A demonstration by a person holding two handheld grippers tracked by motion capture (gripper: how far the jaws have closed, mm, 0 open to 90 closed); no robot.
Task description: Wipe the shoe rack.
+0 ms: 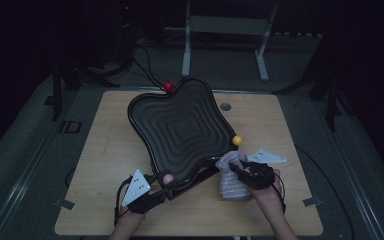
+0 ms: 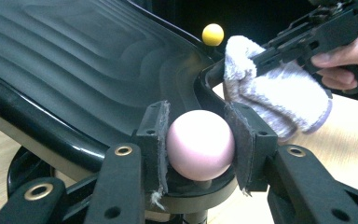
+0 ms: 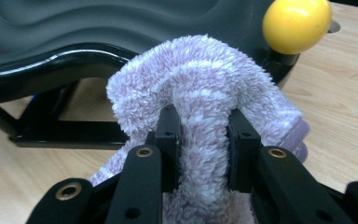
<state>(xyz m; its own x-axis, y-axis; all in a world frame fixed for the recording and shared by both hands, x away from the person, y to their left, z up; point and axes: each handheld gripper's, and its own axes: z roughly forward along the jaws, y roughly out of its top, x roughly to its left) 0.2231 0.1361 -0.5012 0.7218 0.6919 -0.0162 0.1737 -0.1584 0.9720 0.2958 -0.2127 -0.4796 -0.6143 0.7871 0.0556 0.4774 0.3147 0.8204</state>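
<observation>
Resting on a pale wooden table (image 1: 105,150) in a dark room: left tool (image 2: 200,140) pinching pink ball (image 2: 200,144), right tool (image 3: 204,140) pinching fluffy cloth (image 3: 200,88).

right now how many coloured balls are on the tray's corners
3: a red ball at the far corner, a yellow ball at the right corner, a pink ball in the left gripper. A fourth corner may hide one.

No readable text, label or number shows anywhere
</observation>
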